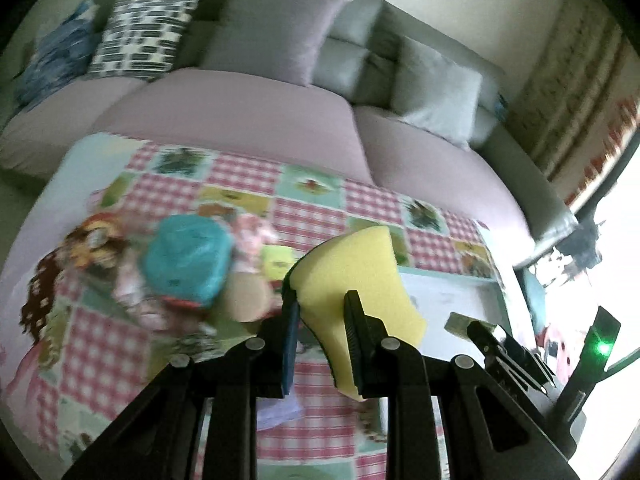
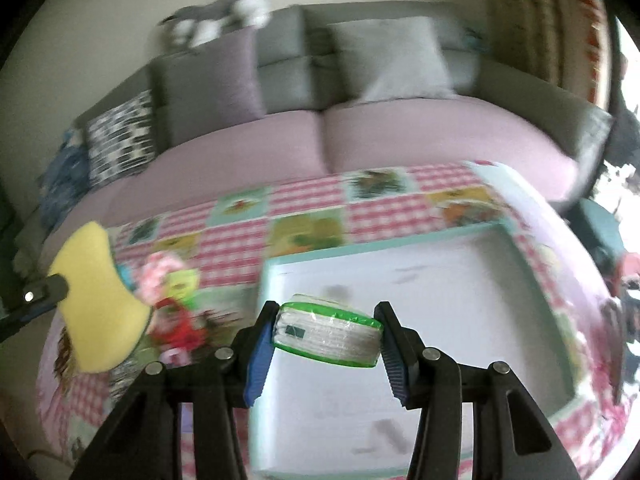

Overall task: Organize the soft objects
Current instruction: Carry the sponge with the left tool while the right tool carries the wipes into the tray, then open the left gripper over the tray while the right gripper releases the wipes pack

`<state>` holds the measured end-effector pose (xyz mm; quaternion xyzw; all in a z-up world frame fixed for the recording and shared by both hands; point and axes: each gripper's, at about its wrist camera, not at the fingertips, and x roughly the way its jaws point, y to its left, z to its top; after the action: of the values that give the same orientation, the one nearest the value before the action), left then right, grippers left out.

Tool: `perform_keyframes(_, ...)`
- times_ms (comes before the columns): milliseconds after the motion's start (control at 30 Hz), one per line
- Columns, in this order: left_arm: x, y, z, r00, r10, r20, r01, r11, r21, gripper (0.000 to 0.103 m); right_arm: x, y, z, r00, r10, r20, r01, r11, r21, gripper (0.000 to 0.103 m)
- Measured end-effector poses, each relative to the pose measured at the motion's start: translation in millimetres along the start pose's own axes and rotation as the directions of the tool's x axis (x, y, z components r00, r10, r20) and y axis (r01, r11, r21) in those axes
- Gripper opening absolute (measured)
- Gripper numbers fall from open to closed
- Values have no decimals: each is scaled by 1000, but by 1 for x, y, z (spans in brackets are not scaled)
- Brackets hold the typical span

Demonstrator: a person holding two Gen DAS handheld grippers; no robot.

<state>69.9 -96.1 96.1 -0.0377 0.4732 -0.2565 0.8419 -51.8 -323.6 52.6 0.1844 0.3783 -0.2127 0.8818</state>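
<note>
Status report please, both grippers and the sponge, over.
Left hand-held gripper shut on yellow sponge. Right hand-held gripper shut on green-edged tissue pack, above white tray. Nothing blocking tray.

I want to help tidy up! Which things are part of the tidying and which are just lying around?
Part of the job:
yellow sponge, held by the left gripper
green-edged tissue pack, held by the right gripper
white tray
teal soft toy

Just lying around:
patterned cushion
purple cushion
grey cushion

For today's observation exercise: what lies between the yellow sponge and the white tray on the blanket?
In the right wrist view, small colourful soft toys lie on the blanket between the yellow sponge and the white tray.
</note>
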Motion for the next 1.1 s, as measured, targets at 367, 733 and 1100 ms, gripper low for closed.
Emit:
perform_keyframes(367, 76, -78, -18, 983, -108, -151, 122, 989, 86, 23, 13, -89, -5, 987, -160, -16, 160, 975, 153, 51)
perform_keyframes(733, 133, -96, -31, 964, -139, -227, 161, 983, 84, 24, 30, -95, -7, 982, -179, -56, 185, 972, 143, 51)
perform_keyframes(1100, 155, -88, -42, 957, -88, -276, 116, 990, 86, 26, 27, -108, -20, 963, -209, -172, 240, 952, 187, 52)
